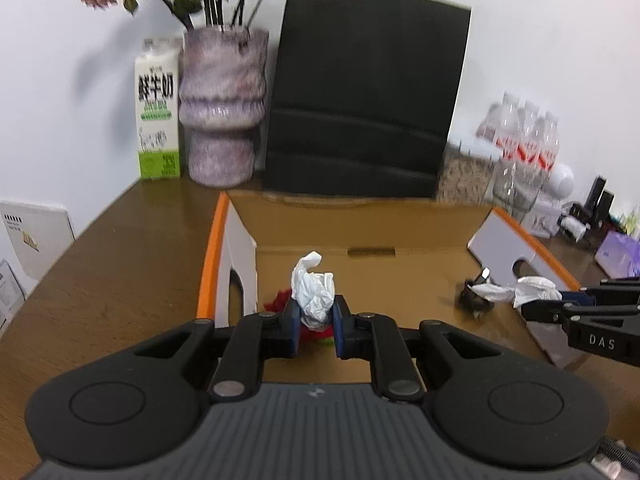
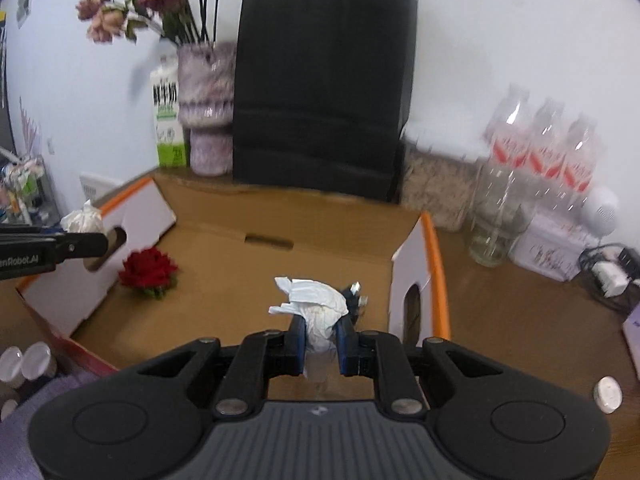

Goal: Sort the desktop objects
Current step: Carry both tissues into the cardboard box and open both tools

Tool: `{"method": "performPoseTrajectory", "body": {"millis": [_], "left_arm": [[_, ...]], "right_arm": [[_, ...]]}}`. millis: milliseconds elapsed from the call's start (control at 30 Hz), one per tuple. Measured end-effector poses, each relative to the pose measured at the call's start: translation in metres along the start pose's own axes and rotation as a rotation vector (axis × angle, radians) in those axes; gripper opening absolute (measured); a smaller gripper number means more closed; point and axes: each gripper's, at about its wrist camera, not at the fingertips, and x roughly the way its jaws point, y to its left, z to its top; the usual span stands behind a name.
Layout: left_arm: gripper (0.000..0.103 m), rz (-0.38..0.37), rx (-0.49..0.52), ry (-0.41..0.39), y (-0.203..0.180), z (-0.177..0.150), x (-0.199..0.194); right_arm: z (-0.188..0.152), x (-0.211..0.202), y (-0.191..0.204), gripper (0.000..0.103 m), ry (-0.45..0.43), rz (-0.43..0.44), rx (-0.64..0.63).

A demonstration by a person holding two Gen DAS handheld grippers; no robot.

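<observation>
We see the left gripper (image 1: 316, 330) clamped on a crumpled white tissue (image 1: 313, 294). The wad sits between the blue pads (image 1: 293, 326) and rises above the fingertips. Just behind and below it lies a red rose (image 2: 148, 270), partly hidden by the fingers in the left view.

We see the right gripper (image 2: 323, 344) closed on a second tissue (image 2: 320, 316). This wad fills the gap between the pads (image 2: 298, 342) and spreads forward and left past the tips. A small dark object (image 2: 354, 298) with metal parts lies just beyond it; we cannot identify it.

Both grippers hang over an open cardboard box (image 2: 256, 216) with orange-edged flaps. The rose and the dark object rest on the box floor. Whether either tissue touches that floor, we cannot tell.

The box rests on a brown table (image 1: 120, 248). Behind it stand a black paper bag (image 1: 368, 100), a marbled vase (image 1: 222, 108) of flowers and a milk carton (image 1: 157, 116). Clear bottles (image 2: 540, 152) stand to the right.
</observation>
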Motion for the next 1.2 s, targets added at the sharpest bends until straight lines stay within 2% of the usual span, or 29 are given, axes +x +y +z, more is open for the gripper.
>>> {"method": "performPoseTrajectory", "body": {"millis": [167, 233, 300, 333, 400, 500, 867, 1200], "left_arm": [[0.017, -0.013, 0.006, 0.022, -0.001, -0.006, 0.006], [0.030, -0.002, 0.026, 0.026, -0.004, -0.007, 0.007], [0.066, 0.009, 0.040, 0.017, -0.007, -0.008, 0.006], [0.075, 0.020, 0.050, 0.005, -0.008, -0.009, 0.004], [0.102, 0.034, 0.062, -0.026, -0.012, -0.008, 0.000], [0.103, 0.043, 0.066, -0.062, -0.013, -0.007, -0.005], [0.103, 0.067, 0.062, -0.074, -0.015, -0.007, -0.009], [0.103, 0.069, 0.072, -0.113, -0.015, -0.005, -0.022]], "right_arm": [[-0.003, 0.010, 0.001, 0.020, 0.029, 0.003, 0.005], [-0.003, 0.010, 0.002, 0.030, 0.033, 0.007, -0.001], [-0.004, 0.009, 0.005, 0.060, 0.027, 0.002, -0.015], [-0.004, 0.008, 0.006, 0.066, 0.019, -0.002, -0.019], [-0.005, 0.005, 0.008, 0.091, 0.006, -0.011, -0.027], [-0.006, 0.001, 0.012, 0.102, -0.009, -0.015, -0.036], [-0.007, -0.011, 0.006, 0.103, -0.071, -0.028, 0.055], [-0.007, -0.027, 0.004, 0.103, -0.118, -0.025, 0.072]]}}
